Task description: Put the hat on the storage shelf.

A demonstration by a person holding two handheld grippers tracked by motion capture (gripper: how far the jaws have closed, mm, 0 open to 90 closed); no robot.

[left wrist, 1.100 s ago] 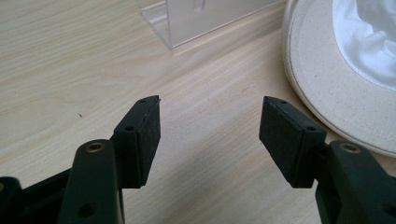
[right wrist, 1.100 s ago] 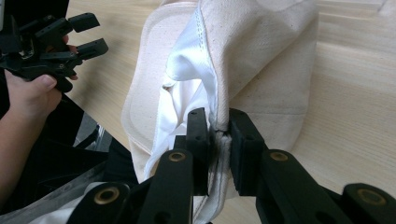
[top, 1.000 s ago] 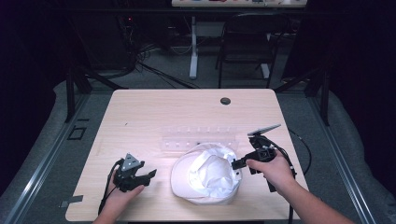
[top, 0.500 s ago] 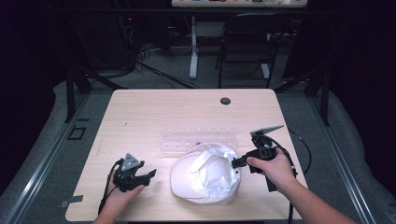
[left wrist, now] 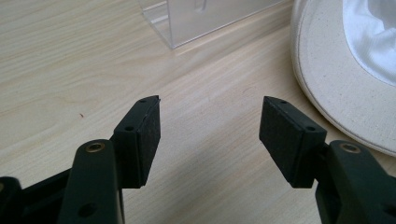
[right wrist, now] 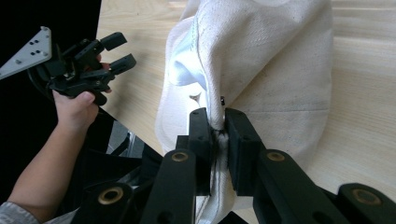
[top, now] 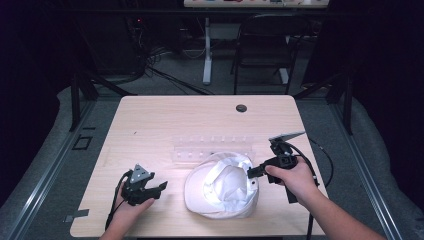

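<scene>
Overhead first: one wooden bench (top: 150, 125), one white bucket hat (top: 220, 187) lying crown-down near its front edge, one clear plastic rack (top: 212, 148) touching the hat's far side, one dark round plug (top: 241, 108) well beyond the hat near the far edge. Two grippers. The right gripper (top: 253, 171) sits at the hat's right rim, held by the right hand (top: 292, 177). The left gripper (top: 161, 187) rests left of the hat, apart from it, in the left hand (top: 131, 207). Broad bare wood lies left of and beyond the hat; little room between the hat and the front edge. One chair (top: 262, 50) and one table leg (top: 207, 50) stand on the floor past the bench.

Left gripper view: left gripper (left wrist: 210, 123) jaws spread wide, nothing between them, bare bench (left wrist: 70, 60) below. Hat brim (left wrist: 336, 93) curves just right of the right jaw, not touching. Rack corner (left wrist: 187, 23) ahead.

Right gripper view: right gripper (right wrist: 218, 123) jaws pressed together on a fold of the hat (right wrist: 271, 56), cloth bunched and lifted at the pinch. Beyond the hat, the left gripper (right wrist: 119, 51) with jaws apart, near the bench edge.
</scene>
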